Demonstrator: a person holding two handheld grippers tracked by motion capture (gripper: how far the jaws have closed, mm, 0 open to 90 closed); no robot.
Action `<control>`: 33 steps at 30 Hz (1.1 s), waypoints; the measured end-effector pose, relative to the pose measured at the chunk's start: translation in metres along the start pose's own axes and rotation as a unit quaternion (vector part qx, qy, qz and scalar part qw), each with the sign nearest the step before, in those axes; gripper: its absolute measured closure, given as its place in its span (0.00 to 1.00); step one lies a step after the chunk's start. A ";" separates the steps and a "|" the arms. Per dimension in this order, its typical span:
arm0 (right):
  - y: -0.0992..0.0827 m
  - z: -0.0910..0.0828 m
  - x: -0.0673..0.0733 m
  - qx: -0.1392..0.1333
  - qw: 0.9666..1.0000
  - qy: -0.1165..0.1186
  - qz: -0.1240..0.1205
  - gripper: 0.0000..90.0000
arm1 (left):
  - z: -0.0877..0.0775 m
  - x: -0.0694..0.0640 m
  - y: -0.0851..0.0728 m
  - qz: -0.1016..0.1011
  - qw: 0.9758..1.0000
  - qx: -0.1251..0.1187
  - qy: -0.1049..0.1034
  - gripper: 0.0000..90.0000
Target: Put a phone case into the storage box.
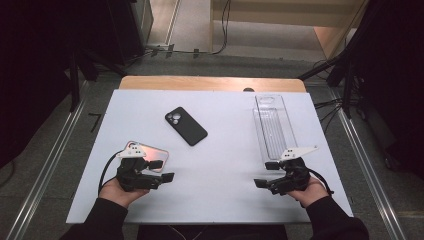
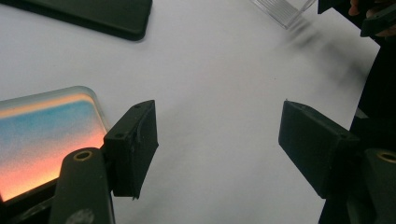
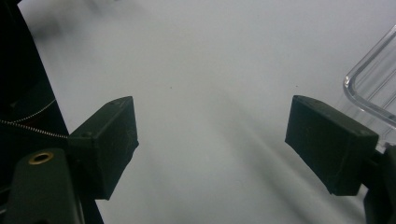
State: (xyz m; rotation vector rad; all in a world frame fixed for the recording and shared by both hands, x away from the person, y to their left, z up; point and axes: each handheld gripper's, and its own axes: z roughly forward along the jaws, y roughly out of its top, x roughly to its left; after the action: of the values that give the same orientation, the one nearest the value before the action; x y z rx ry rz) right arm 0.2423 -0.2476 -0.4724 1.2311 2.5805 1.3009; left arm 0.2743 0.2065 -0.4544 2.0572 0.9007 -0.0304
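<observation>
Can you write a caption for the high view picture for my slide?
Two hand-held grippers, left gripper and right gripper, open above a white table with a black phone, a pink phone and a clear tray.

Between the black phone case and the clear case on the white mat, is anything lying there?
Nothing: in the high view the stretch of white mat between the black case and the clear case is bare.

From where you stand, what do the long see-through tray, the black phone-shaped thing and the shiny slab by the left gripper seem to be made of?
The clear tray: probably hard transparent plastic, glossy, with ribs along its floor and bright rim edges. The black phone case: looks like matte rubbery plastic or silicone; it gives no glare and has a camera cutout. The phone: seemingly glass-faced and glossy, mirroring orange and blue, with a clear rounded edge that may be a cover.
</observation>
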 end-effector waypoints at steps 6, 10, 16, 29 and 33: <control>0.000 -0.001 0.000 -0.001 1.000 0.000 -0.002 0.17 | 0.000 0.000 0.000 -0.003 1.000 0.001 0.004 0.32; 0.000 -0.002 0.000 -0.003 1.000 0.001 0.001 0.17 | 0.000 0.000 0.000 -0.004 1.000 0.002 0.003 0.33; 0.000 -0.002 -0.001 -0.003 1.000 -0.001 0.002 0.17 | -0.001 0.002 0.000 -0.006 1.000 0.003 0.005 0.33; 0.000 -0.003 -0.001 -0.001 1.000 -0.005 0.007 0.17 | 0.002 0.000 -0.001 -0.006 1.000 0.010 0.006 0.33; -0.001 -0.003 -0.001 -0.003 1.000 -0.008 0.006 0.17 | 0.003 0.001 -0.001 -0.006 1.000 0.013 0.007 0.34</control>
State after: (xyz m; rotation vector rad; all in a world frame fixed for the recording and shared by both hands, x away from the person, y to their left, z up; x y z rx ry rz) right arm 0.2416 -0.2512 -0.4712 1.2537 2.5603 1.2938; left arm 0.2753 0.2051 -0.4571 2.0783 0.9264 -0.0341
